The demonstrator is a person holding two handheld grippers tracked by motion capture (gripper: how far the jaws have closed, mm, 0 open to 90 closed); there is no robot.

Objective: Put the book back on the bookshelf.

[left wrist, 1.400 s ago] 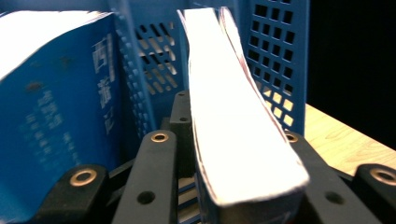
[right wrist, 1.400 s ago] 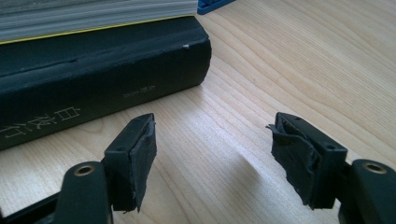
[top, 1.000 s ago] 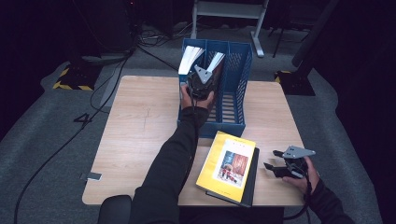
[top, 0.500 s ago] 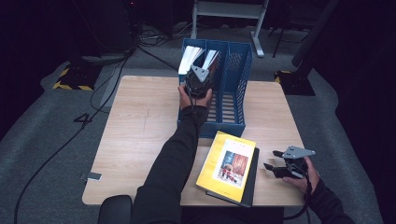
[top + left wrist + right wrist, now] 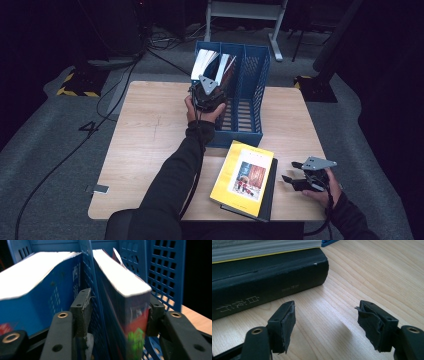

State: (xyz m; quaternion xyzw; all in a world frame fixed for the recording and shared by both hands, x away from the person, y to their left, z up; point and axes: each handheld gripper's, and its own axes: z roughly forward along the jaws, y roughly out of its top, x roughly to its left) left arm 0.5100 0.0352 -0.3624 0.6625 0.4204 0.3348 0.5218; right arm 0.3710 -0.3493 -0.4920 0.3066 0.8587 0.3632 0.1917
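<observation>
Now, from biggest to smallest:

Table: the wooden table [image 5: 150,135] fills the middle of the high view. Everything else sits on it.

Blue rack: the blue file rack [image 5: 252,90] stands at the far side of the table, a bit right of the middle. It has slots side by side, with walls full of little holes.

Book in the left slot: a blue book [image 5: 37,290] with white page edges stands in the rack's left slot, as seen in the left gripper view.

Book in the next slot: the dark book [image 5: 125,302] stands just right of it, behind one blue wall. It has a white top edge and red and green on its near end. In the high view it leans a little in the rack [image 5: 222,67].

Yellow book: the yellow book [image 5: 245,177] lies flat at the near side of the table, on top of a black book [image 5: 262,277]. The two books touch.

Left gripper: the left gripper [image 5: 206,95] is at the near end of the rack, by the two standing books. Its jaws have just been opening. The dark book and the slot wall stand between them. The right pad [image 5: 155,315] looks just beside the book, but I cannot tell if it touches. The left pad [image 5: 81,312] is on the other side of the wall, clear of the book. So it is spread, not pinching.

Right gripper: the right gripper [image 5: 295,181] rests near the right corner, just right of the black book. Its jaws are spread wide over bare wood, with nothing in them [image 5: 325,325].
</observation>
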